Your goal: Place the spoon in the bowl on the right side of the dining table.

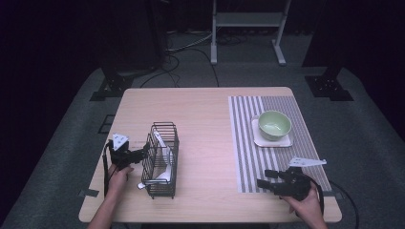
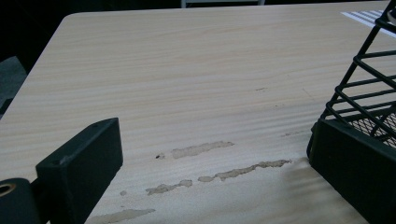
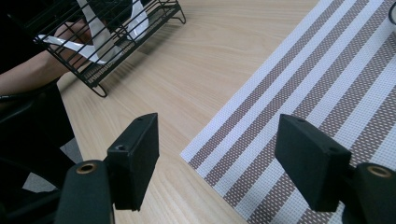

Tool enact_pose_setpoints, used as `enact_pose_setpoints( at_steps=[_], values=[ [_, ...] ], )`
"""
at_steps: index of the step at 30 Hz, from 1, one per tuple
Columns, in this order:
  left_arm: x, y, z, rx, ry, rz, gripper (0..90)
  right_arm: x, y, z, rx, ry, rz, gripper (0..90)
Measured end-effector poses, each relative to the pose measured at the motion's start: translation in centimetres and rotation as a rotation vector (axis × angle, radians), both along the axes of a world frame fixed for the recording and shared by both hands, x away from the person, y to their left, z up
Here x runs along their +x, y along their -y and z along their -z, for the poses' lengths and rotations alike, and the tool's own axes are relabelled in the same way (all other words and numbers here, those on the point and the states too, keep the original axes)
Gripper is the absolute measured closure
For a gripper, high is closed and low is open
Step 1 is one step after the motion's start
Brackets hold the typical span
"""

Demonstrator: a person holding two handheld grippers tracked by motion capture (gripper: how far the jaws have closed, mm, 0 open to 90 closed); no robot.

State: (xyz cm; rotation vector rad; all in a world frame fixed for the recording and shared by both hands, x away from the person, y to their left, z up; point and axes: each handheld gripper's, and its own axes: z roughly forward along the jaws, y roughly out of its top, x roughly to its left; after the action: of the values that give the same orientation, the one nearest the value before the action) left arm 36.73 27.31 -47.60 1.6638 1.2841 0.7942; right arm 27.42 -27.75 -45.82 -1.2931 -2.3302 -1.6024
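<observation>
A black wire basket (image 1: 161, 160) stands at the table's front left and holds white utensils (image 1: 165, 162). My left gripper (image 1: 142, 155) is open at the basket's left side. In the left gripper view its right jaw rests close against the basket wire (image 2: 364, 88), and nothing but bare table lies between the jaws. My right gripper (image 1: 264, 177) is open and empty, low over the front edge of a striped placemat (image 1: 248, 157). From the right gripper view, the basket (image 3: 107, 42) and its white utensils (image 3: 95, 32) lie farther off.
A pale green bowl (image 1: 274, 125) sits on a white square saucer (image 1: 260, 140) on the placemat's far half. Worn patches (image 2: 201, 149) mark the wooden table (image 1: 200, 114). A person's forearm (image 3: 28, 74) lies beside the basket. Cables and a metal frame stand on the floor beyond.
</observation>
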Motion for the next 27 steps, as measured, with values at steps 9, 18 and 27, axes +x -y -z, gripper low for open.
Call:
enact_pose_setpoints(
  at_steps=[9,18,27],
  values=[
    [0.0,-0.1,0.0,0.004,-0.002,-0.001,1.6,0.2,-0.8,-0.3,0.003,-0.001,-0.03,29.5],
    [-0.1,-0.1,0.0,0.002,0.004,0.002,1.6,0.3,-1.4,-1.1,-0.021,-0.002,-0.052,29.5],
    [-0.1,0.0,0.0,0.012,0.002,0.005,1.6,0.8,-3.0,-2.2,-0.049,0.011,-0.104,29.6]
  ],
)
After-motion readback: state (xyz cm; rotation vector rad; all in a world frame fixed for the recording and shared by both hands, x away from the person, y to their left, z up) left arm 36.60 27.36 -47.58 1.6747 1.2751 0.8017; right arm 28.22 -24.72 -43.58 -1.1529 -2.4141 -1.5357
